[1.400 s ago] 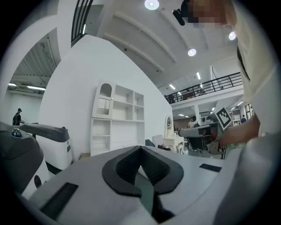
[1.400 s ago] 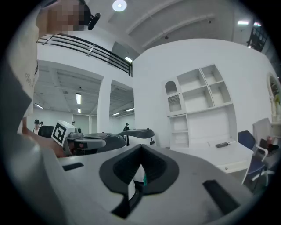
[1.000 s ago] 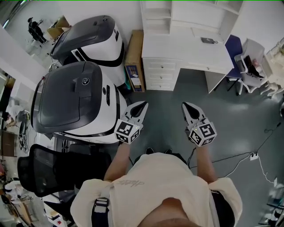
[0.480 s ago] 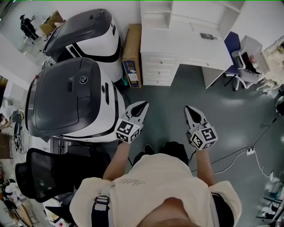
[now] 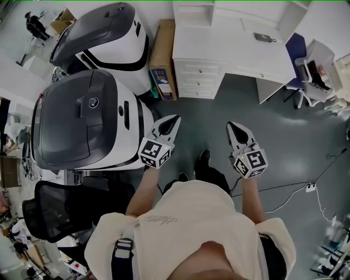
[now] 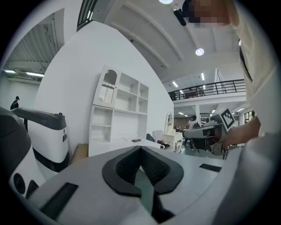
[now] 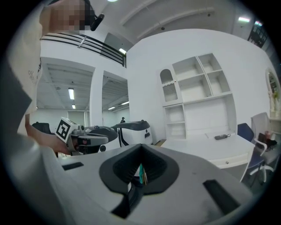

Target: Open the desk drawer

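we hold both grippers out in front of us above the grey floor (image 5: 284, 126), side by side with a gap between them; the left gripper (image 5: 176, 117) has its jaws brought together, the pads meeting at the tip in its own view, with nothing between them; the right gripper (image 5: 230, 125) is likewise closed and empty; neither gripper touches anything; the drawers (image 5: 199, 82) form a stack of three under the left end of the white worktop (image 5: 229, 52), each with a small knob; all three fronts sit flush and closed; the stack stands ahead of us across bare floor, well apart from both grippers; a small dark object (image 5: 264, 38) lies toward the worktop's right end, near its back edge; a white shelf unit (image 5: 194, 16) rises along the worktop's back edge; a cardboard box (image 5: 163, 57) stands on the floor just beside the worktop's left end; a blue chair (image 5: 295, 52) stands at its right end; on our left two large white and grey machines (image 5: 87, 123) stand one behind the other, the nearer one just beside the left gripper; a black office chair (image 5: 60, 210) stands behind that machine, close to our left side; a cable (image 5: 284, 194) runs over the floor on our right.
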Tool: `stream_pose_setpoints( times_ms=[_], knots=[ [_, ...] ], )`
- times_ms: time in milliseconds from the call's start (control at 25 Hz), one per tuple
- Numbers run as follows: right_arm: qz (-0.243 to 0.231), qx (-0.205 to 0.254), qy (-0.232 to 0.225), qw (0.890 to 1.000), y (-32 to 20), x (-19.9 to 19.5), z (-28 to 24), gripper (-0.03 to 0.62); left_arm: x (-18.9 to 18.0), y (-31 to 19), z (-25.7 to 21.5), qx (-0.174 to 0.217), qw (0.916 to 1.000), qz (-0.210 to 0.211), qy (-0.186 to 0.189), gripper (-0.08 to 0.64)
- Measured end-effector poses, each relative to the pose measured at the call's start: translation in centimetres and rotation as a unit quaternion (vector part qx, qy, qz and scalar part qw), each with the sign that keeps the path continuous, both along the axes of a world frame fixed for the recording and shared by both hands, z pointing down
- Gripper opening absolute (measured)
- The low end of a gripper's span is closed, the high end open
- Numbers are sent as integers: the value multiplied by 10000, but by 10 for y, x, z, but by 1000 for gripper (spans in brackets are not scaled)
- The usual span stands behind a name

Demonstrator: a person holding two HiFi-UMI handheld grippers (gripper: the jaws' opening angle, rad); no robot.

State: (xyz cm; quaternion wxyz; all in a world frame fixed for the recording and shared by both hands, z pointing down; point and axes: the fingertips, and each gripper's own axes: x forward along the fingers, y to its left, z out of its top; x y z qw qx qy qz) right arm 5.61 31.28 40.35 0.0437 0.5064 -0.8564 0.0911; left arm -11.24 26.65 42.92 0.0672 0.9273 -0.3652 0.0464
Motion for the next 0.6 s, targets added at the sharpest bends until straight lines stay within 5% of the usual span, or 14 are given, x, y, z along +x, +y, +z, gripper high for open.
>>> stream_pose_setpoints(
  times_ms=[600],
  knots=[
    [-460,167,-11,9988,-138,79,4,-6,87,-115,-12,105,9994,-284,-142,0]
  ],
)
